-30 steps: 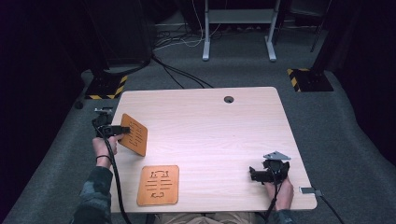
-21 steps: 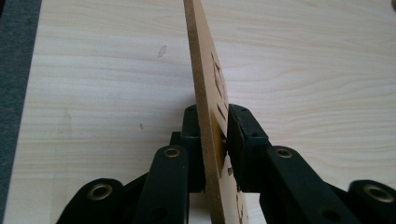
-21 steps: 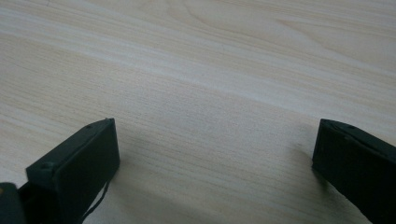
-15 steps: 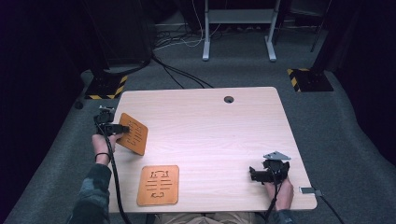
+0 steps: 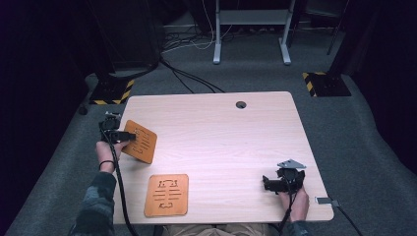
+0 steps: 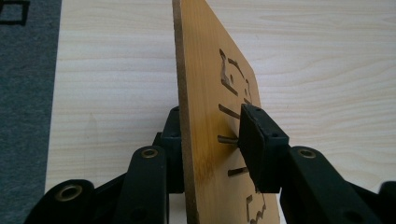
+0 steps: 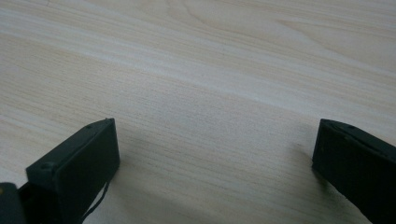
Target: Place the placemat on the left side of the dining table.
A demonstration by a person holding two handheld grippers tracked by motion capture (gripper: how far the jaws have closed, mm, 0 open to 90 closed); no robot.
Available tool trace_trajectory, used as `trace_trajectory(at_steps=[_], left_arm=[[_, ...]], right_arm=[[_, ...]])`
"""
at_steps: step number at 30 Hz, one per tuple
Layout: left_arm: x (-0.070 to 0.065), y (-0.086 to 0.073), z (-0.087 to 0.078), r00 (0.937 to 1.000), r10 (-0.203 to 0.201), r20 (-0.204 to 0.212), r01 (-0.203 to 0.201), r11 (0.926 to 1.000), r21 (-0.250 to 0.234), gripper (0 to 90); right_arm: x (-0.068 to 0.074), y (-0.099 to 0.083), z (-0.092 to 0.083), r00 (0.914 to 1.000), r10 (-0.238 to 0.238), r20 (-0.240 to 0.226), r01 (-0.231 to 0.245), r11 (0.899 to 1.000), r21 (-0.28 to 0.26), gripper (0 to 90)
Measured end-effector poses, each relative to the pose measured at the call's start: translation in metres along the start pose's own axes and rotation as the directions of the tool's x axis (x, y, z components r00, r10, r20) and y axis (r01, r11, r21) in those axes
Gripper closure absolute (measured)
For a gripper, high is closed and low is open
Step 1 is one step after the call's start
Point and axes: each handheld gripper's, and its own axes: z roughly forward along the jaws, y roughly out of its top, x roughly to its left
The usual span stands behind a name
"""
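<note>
My left tongs [image 6: 212, 140] have just been opening, board [image 6: 210, 93] loose between them; my right tongs [image 7: 215, 154] gape over bare table [image 7: 210, 60].

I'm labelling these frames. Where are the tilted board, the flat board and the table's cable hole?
Tilted board [image 5: 142, 142], high view, on its slotted face.
Flat board [image 5: 167, 194], high view, on its middle.
Cable hole [image 5: 241, 104], high view, on its dark centre.

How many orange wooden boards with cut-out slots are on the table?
2. One orange wooden board with cut-out slots stands tilted between the left gripper's jaws near the table's left edge; the other slotted board lies flat near the front edge.
</note>
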Motion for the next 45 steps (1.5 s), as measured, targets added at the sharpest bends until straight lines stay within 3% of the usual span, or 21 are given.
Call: trace_trajectory(at_steps=[33, 35, 45], left_arm=[[0.019, -0.004, 0.011, 0.9991, -0.037, 0.021, 0.036, 0.9986, 0.039, 54.8], [0.02, -0.005, 0.012, 0.9984, -0.053, 0.022, 0.052, 0.9977, 0.043, 53.8], [0.021, -0.005, 0.013, 0.9987, -0.046, 0.023, 0.045, 0.9981, 0.042, 52.1]], right_arm=[[0.0, 0.0, 0.0, 1.0, 0.0, 0.0, 0.0, 1.0, 0.0, 0.0], [0.0, 0.0, 0.0, 1.0, 0.0, 0.0, 0.0, 1.0, 0.0, 0.0], [0.0, 0.0, 0.0, 1.0, 0.0, 0.0, 0.0, 1.0, 0.001, 0.0]])
